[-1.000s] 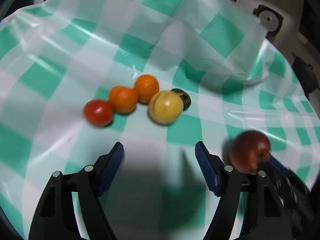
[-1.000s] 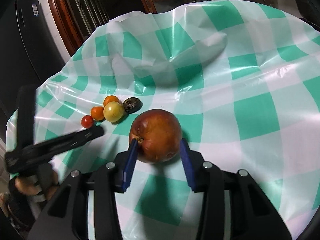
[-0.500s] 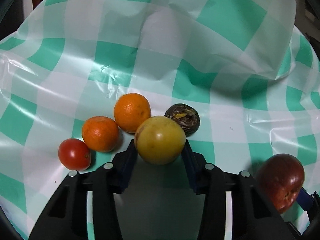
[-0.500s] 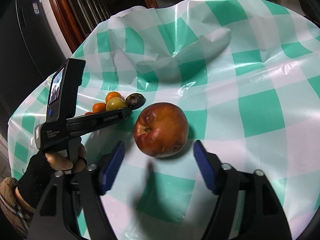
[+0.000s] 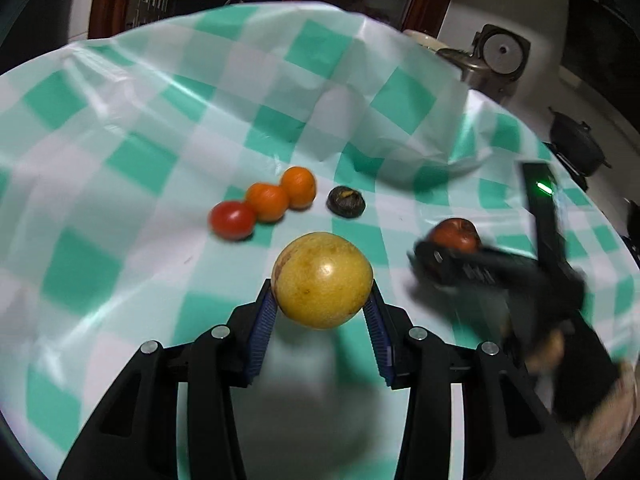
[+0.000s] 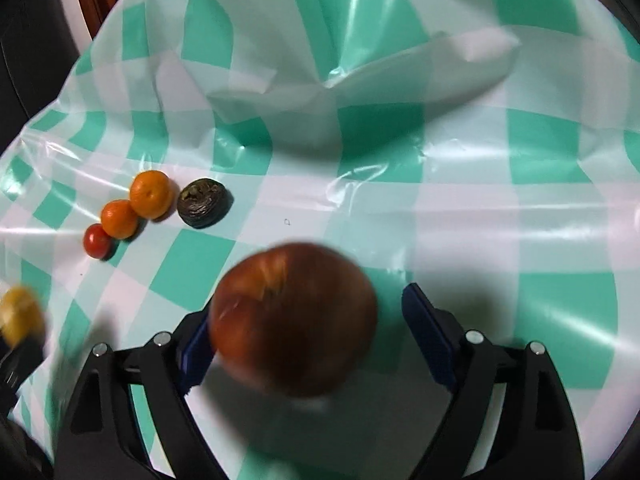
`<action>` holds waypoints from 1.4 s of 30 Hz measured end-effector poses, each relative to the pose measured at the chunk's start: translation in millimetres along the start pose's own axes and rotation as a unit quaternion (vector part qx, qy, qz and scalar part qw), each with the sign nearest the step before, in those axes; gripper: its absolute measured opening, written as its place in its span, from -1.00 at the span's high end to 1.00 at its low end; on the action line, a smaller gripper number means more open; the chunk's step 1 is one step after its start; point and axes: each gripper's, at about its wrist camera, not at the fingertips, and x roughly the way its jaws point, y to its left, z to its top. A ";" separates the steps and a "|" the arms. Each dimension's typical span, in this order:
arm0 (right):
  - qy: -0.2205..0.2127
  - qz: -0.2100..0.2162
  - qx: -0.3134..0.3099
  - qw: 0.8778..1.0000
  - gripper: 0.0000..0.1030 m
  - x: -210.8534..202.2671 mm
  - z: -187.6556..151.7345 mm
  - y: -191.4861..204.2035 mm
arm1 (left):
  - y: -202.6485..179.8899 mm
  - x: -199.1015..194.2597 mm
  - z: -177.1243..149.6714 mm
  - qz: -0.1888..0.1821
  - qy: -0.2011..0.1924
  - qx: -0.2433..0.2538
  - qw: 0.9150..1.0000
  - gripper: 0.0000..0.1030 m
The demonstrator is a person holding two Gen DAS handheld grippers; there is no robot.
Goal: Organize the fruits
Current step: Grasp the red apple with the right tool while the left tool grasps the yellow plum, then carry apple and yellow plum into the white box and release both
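left gripper clamps yellow fruit; right gripper (fingers spread) around red apple.

Readable text: none in either view.
Fruit skins: no stickers or printed marks can be made out.
Gripper bodies: no lettering legible; the right gripper in the left wrist view is blurred.
Tablecloth: green and white checks only, no writing.
Background appliances: too small and dim to read.
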 end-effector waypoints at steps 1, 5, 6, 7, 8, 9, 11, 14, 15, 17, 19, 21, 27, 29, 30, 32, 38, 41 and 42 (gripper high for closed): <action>-0.011 0.004 -0.012 1.000 -0.39 -3.3 -2.4 4.7 | 4.0 -8.9 -6.1 -0.001 -0.001 0.000 1.000 0.19; -0.019 -0.014 -0.033 0.999 -0.29 -12.7 -12.1 15.8 | 23.4 -37.1 -31.8 0.007 0.002 0.001 1.000 0.19; -0.018 -0.007 -0.029 0.999 -0.28 -15.4 -15.4 16.2 | 29.0 -42.2 -39.3 0.010 0.006 0.000 1.000 0.19; -0.016 0.005 -0.020 1.000 -0.28 -20.4 -21.1 16.5 | 33.8 -45.4 -45.4 0.011 0.009 -0.003 1.000 0.18; -0.016 0.019 -0.010 1.000 -0.28 -27.6 -28.5 17.9 | 37.3 -50.5 -52.8 0.011 0.012 -0.004 1.000 0.19; -0.017 0.029 -0.005 0.999 -0.28 -32.9 -33.7 20.3 | 41.6 -54.7 -62.2 0.014 0.015 -0.004 1.000 0.18; -0.023 0.052 -0.003 0.998 -0.28 -51.6 -52.9 31.5 | 47.1 -66.9 -75.7 0.018 0.014 -0.005 1.000 0.19; -0.031 0.072 -0.031 0.996 -0.28 -79.4 -82.4 61.3 | 53.7 -89.8 -94.7 0.020 0.007 -0.011 1.000 0.19; -0.032 0.076 -0.038 0.996 -0.28 -86.4 -89.3 71.0 | 55.4 -95.7 -100.1 0.021 0.005 -0.014 1.000 0.18; -0.032 0.085 -0.061 0.994 -0.28 -100.7 -109.6 95.1 | 59.3 -106.4 -111.2 0.023 0.004 -0.019 1.000 0.18; -0.036 0.089 -0.081 0.992 -0.28 -112.0 -123.8 116.5 | 65.2 -118.2 -123.2 0.025 0.003 -0.028 0.999 0.18; -0.037 0.097 -0.091 0.990 -0.28 -121.7 -136.1 129.1 | 72.7 -133.1 -134.7 0.026 -0.002 -0.039 0.999 0.18; -0.044 0.139 -0.131 0.981 -0.28 -159.3 -184.6 184.8 | 93.4 -192.3 -165.4 0.034 -0.031 -0.059 0.997 0.18; -0.046 0.158 -0.155 0.974 -0.28 -174.5 -201.1 211.7 | 100.4 -218.6 -176.6 0.039 -0.047 -0.063 0.996 0.18; -0.044 0.173 -0.173 0.969 -0.28 -183.3 -212.1 230.2 | 106.4 -237.4 -185.4 0.045 -0.058 -0.066 0.995 0.18; -0.041 0.192 -0.206 0.959 -0.28 -197.6 -229.8 259.1 | 121.5 -273.0 -205.2 0.065 -0.074 -0.073 0.993 0.18; -0.019 0.282 -0.342 0.896 -0.28 -240.2 -305.4 364.6 | 180.8 -356.2 -271.9 0.136 -0.079 -0.112 0.981 0.18; 0.017 0.316 -0.417 0.852 -0.28 -242.9 -353.8 414.3 | 217.1 -374.1 -304.8 0.177 -0.051 -0.133 0.974 0.18; 0.030 0.319 -0.441 0.839 -0.28 -238.8 -368.8 428.6 | 230.7 -374.8 -315.3 0.190 -0.037 -0.141 0.971 0.18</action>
